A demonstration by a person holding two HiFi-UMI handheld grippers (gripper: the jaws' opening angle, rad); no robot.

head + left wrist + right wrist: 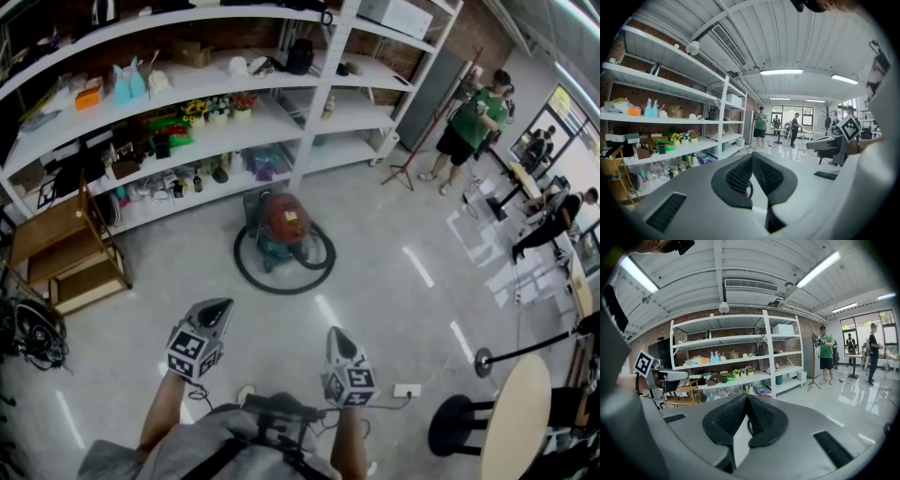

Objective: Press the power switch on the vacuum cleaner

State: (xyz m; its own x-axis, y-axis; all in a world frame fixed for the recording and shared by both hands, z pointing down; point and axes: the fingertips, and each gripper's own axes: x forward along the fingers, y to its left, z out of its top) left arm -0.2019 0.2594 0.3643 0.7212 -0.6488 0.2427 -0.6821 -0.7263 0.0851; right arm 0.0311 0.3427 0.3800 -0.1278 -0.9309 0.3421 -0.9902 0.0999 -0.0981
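Closest to me, my left tool and right tool hover low, each with jaws pressed together on nothing. The round red-lidded, teal-bodied vacuum cleaner sits on the pale polished floor, ringed by its black hose. It is just before the white metal shelving at the floor's far edge, well apart from both tools. I judge nothing done yet: approach and press remain. Only the head view shows the vacuum. Both tool views look level at shelves and people standing far off.

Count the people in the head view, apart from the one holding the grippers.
3. The person in green stands right of the shelves; the second person by the glass door; the third person bends at the right edge. Others may be hidden.
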